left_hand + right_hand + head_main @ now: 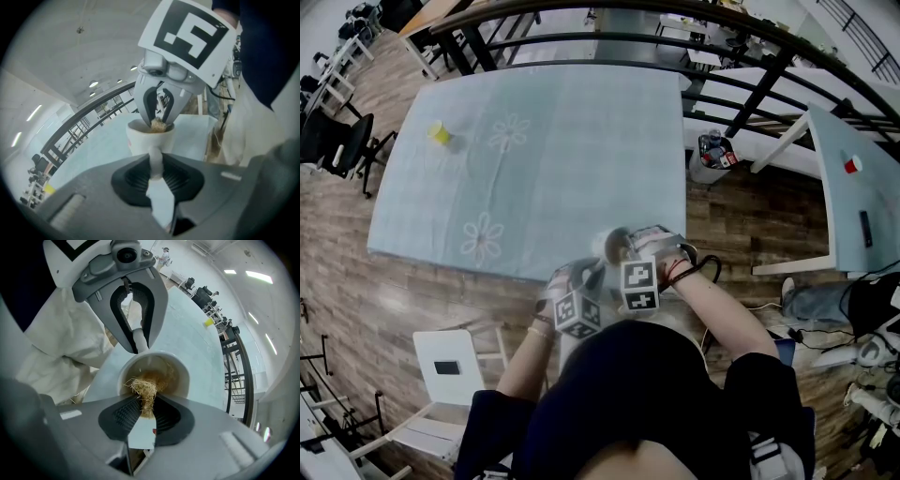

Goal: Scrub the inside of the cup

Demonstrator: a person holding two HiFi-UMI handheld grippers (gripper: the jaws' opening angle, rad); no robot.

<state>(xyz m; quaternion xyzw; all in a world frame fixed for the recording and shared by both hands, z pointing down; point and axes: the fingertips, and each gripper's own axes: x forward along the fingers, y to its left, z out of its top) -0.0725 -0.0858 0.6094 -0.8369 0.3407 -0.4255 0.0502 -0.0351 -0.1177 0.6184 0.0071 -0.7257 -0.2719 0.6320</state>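
Wood-plank floor [356, 309] and a white slatted chair [450, 361] lie on the person's side of the white ceramic cup [612, 246], which sits just above the near edge of a table draped in pale blue cloth with white flower prints [544, 141]. Whether the cup rests on that cloth or hangs a little over it, I cannot tell.

Nearest to the person, the left gripper [155, 161] comes at the cup from the side. Its jaws are drawn in to a narrow gap and clamped on the cup's white loop handle [155, 157], so the cup stands roughly upright with its mouth facing up.

Above the cup, the right gripper [146, 404] points steeply down along the cup's long axis, straight into the open mouth. Its jaws are nearly together, pinching a straw-coloured tuft of fibre scrubber [144, 389], and the loose end of the tuft lies inside the cup against the brownish inner wall. This is the arm placed to do the scrubbing, I judge, and the move ahead turns on keeping it in line with the mouth while the left one steadies the handle.

Well beyond the cup, a small yellow object [439, 133] sits on the cloth, and a dark metal railing [628, 42] curves past the table's far side
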